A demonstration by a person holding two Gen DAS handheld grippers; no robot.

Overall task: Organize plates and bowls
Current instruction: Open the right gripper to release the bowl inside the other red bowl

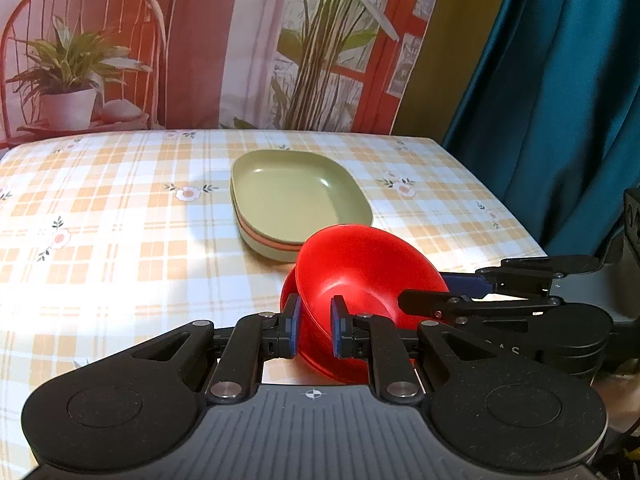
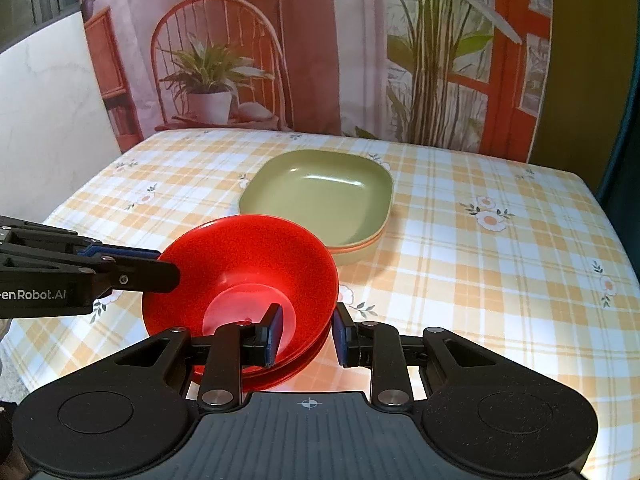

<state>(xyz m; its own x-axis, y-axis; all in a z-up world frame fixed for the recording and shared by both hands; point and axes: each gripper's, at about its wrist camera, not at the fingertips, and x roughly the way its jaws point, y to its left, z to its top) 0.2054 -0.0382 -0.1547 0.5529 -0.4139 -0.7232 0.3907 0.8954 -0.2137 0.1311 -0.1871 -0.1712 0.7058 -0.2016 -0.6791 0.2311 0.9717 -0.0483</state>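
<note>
A red bowl (image 1: 360, 276) (image 2: 248, 264) sits nested in another red bowl (image 2: 280, 376) on the checked tablecloth. My left gripper (image 1: 314, 330) has its fingers on either side of the bowl's left rim, about closed on it. My right gripper (image 2: 306, 334) straddles the bowls' right rim, with a wider gap between its fingers. Behind the bowls stands a stack of green rectangular plates (image 1: 296, 196) (image 2: 320, 196) with an orange plate between them. The left gripper also shows in the right wrist view (image 2: 160, 266), and the right gripper shows in the left wrist view (image 1: 424, 296).
The table (image 1: 120, 216) (image 2: 500, 280) is covered with an orange and white checked cloth with flowers. A printed backdrop hangs behind it. A teal curtain (image 1: 560, 100) hangs at the right. The table's right edge is near the bowls in the left wrist view.
</note>
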